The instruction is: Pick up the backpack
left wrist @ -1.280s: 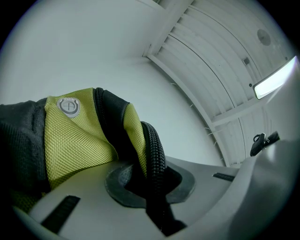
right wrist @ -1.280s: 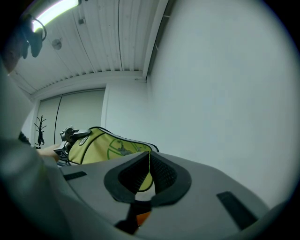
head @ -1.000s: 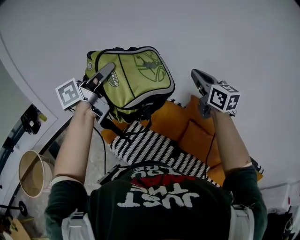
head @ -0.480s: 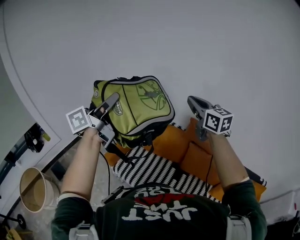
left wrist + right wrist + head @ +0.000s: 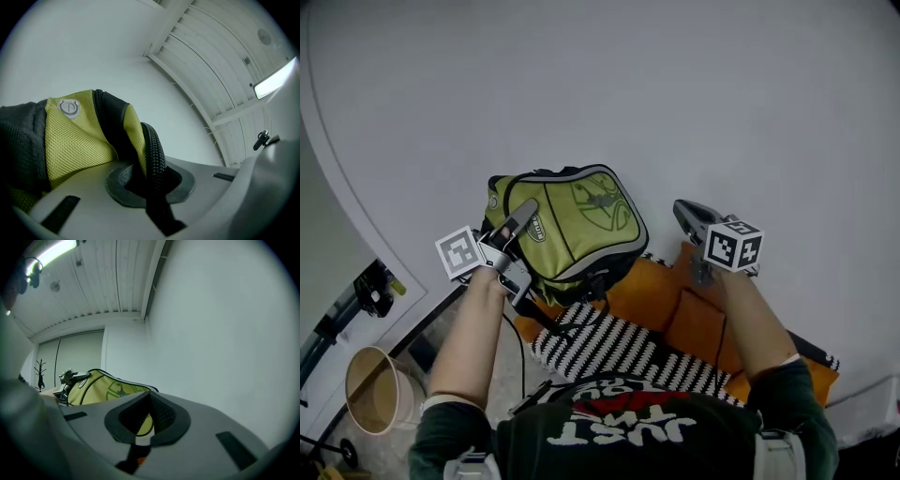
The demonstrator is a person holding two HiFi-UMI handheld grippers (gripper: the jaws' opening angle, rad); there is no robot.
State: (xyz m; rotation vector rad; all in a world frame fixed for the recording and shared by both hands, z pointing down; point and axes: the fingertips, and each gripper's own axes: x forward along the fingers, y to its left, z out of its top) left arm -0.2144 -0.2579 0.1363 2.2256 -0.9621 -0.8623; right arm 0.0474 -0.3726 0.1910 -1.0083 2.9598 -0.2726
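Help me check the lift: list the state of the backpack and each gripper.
backpack: lifted, hanging by its black handle
left gripper: shut on the handle
right gripper: shut, holding nothing, off to the backpack's side

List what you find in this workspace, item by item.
Surface: orange cushions, partly covered by a striped blanket.
Job's things: green backpack, held up in front of the wall.
Clutter: round tan bin at lower left.
Grippers: left claw shut on the backpack's black top handle; right claw shut, empty, beside the backpack.
Cables: a thin dark line beside the blanket, perhaps a cord.
Surroundings: plain white wall; slatted ceiling with a strip light.
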